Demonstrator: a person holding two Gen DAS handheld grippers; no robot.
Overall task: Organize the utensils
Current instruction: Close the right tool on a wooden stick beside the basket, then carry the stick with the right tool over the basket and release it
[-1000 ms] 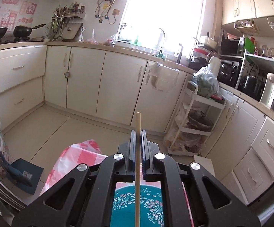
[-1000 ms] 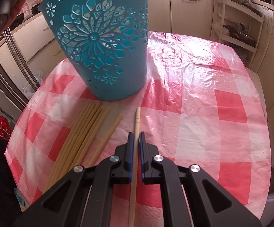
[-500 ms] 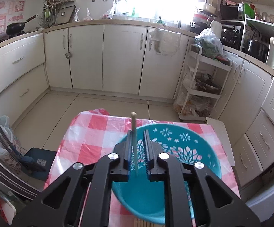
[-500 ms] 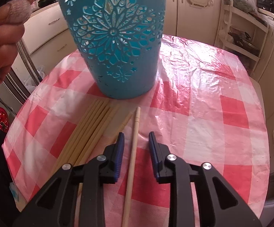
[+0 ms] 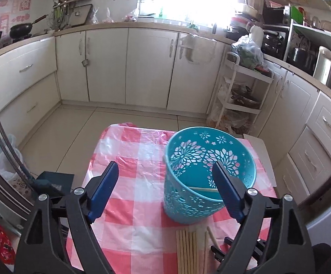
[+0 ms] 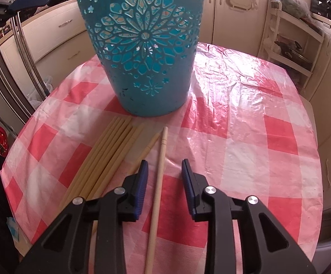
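The left gripper [image 5: 165, 178] hangs above the table with its jaws spread wide and nothing between them. Just ahead of its right jaw, partly behind it, stands the teal basket [image 5: 202, 182], upright on the red-and-white checked tablecloth [image 5: 131, 217]. Inside the basket a single chopstick [image 5: 203, 189] lies across the inner wall close to that right jaw's tip; how far down it reaches is hard to tell, since the jaw hides one end. Below the basket, on the near side of the right jaw, the bundle of chopsticks [image 5: 187, 248] lies flat on the cloth.

The right gripper [image 6: 164, 173] sits low over the tablecloth [image 6: 245, 137], its jaws parted but less widely. One loose chopstick [image 6: 158, 182] lies on the cloth in the gap between them, nearer the left jaw and touching neither; its tip reaches forward past the jaw tips toward the basket [image 6: 142, 52], which stands straight ahead. Left of the left jaw the chopstick bundle [image 6: 103, 159] lies side by side in a tight row, angled toward the foot of the basket, with one separate chopstick [image 6: 146, 150] lying between the bundle and the left jaw's tip. The blue pad of the left gripper [image 6: 28, 1] shows high at the far left, above the basket's rim.
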